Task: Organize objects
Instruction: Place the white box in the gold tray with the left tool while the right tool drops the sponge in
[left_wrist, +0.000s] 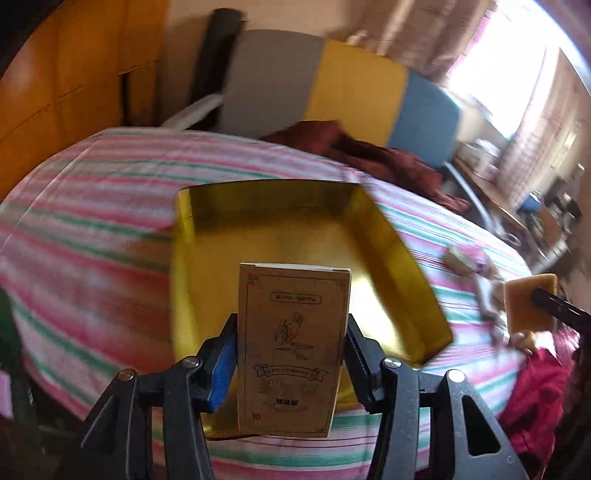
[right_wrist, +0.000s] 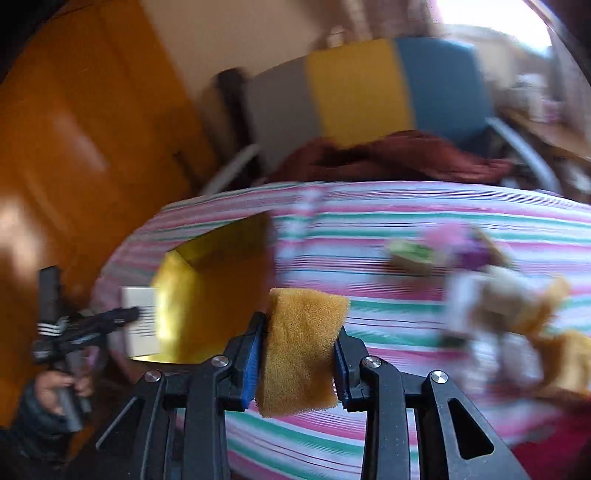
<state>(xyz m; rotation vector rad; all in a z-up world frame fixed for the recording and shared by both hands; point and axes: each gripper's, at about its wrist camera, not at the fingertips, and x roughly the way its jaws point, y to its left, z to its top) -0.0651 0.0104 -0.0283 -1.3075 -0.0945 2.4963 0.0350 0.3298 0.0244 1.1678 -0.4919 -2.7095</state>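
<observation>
A: Where's the tan printed carton (left_wrist: 293, 347)?
B: Lower centre of the left wrist view, upright, before the open gold box (left_wrist: 295, 236).
A: And the yellow sponge (right_wrist: 303, 347)?
B: Lower centre of the right wrist view, squeezed; blurred small items (right_wrist: 491, 295) at right.

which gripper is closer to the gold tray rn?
Left. The left gripper holds a small carton right over the gold tray. The right gripper, clamped on a sponge, sits off the tray's side above the striped sheet.
</observation>
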